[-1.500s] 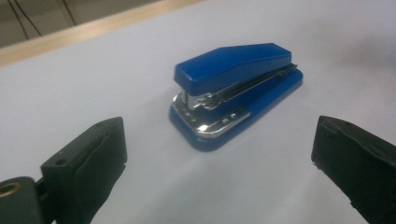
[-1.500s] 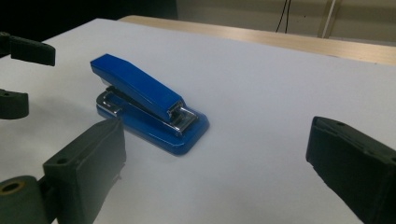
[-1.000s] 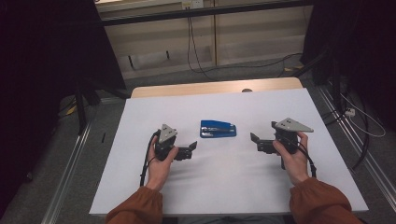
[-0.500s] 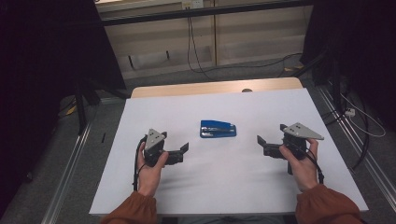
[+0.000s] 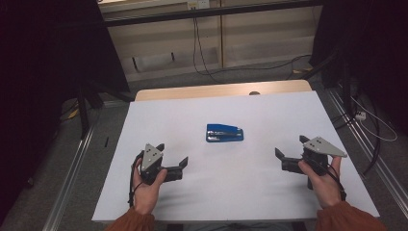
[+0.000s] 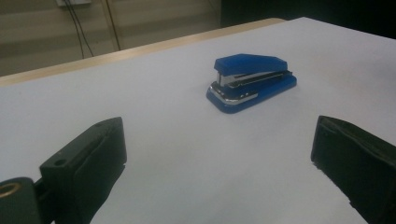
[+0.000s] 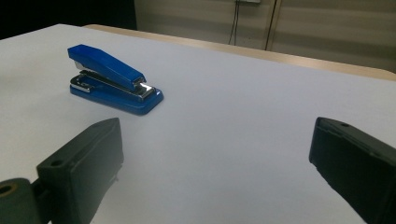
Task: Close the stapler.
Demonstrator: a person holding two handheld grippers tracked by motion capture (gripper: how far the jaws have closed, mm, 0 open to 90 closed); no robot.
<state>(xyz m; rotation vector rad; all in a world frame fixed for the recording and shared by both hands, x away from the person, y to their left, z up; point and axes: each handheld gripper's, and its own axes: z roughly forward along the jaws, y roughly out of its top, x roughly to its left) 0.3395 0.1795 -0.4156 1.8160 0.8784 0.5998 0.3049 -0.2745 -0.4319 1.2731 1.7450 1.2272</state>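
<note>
Blue stapler (image 5: pixel 224 133) sits flat on the white table (image 5: pixel 250 192), just above centre of the high view, long axis running left-right across the frame. Nothing touches it.

Both tools are off it. Your left gripper (image 5: pixel 172 164) is at lower left of the high view, jaws wide apart, empty, low over the table. Your right gripper (image 5: pixel 290 155) is at lower right, also spread wide, empty. Stapler lies between the two, nearer the top of the frame than either.

In the left gripper view the stapler (image 6: pixel 251 82) is upper centre-right, metal nose end toward the camera side, well beyond the jaw tips. In the right gripper view it (image 7: pixel 114 80) sits upper left, seen at an angle, hinge end far left and nose end toward centre.

Step in hand looks like the approach to a pick, probably w/ one tool; can't tell which yet. To do it well:
- Pick the side w/ the squarer line. Left view has it closer to centre, so less re-aiming there.
- Bring the stapler to mid-frame between the jaws before closing in.
- Grip across the narrow width, on the base plus body, not on the sloped top alone: top arm is sprung and will likely press down & slip.
- Keep jaws apart until both sides straddle it, then close slow.
- Stay low but clear of the table.
</note>
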